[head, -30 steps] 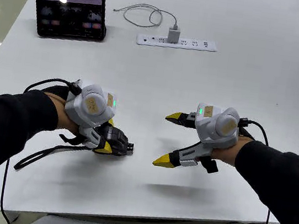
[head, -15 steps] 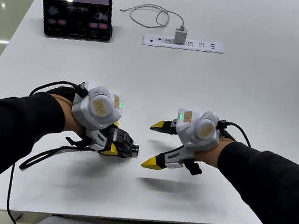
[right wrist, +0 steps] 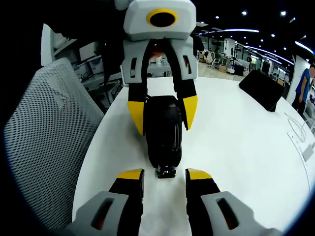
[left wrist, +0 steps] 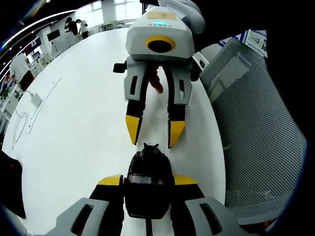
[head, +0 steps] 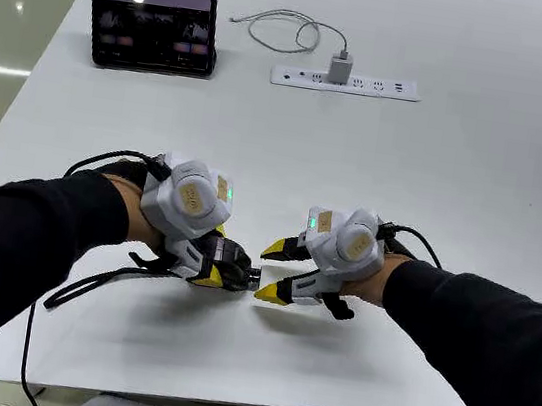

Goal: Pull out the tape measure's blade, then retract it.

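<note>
A black tape measure (head: pixel 226 259) is clamped in my left gripper (head: pixel 214 264), low over the white table (head: pixel 357 165). In the left gripper view its case (left wrist: pixel 147 182) sits between the yellow-tipped jaws of my left gripper (left wrist: pixel 147 179). My right gripper (head: pixel 270 271) faces it from the right, open, its two yellow tips either side of the tape's hook end. The right gripper view shows the small hook (right wrist: pixel 166 172) just between the tips of my right gripper (right wrist: pixel 165 174), with the case (right wrist: pixel 162 130) behind it. No blade is drawn out.
At the table's far side stand a dark tablet (head: pixel 154 27) and a white power strip (head: pixel 346 82) with a charger and looped cable. A grey mesh chair (right wrist: pixel 54 128) stands by the near table edge. A black cable (head: pixel 88 283) trails from my left gripper.
My right gripper has moved left, from well apart to right at the tape measure's hook end, still open. The left gripper has kept hold of the case.
</note>
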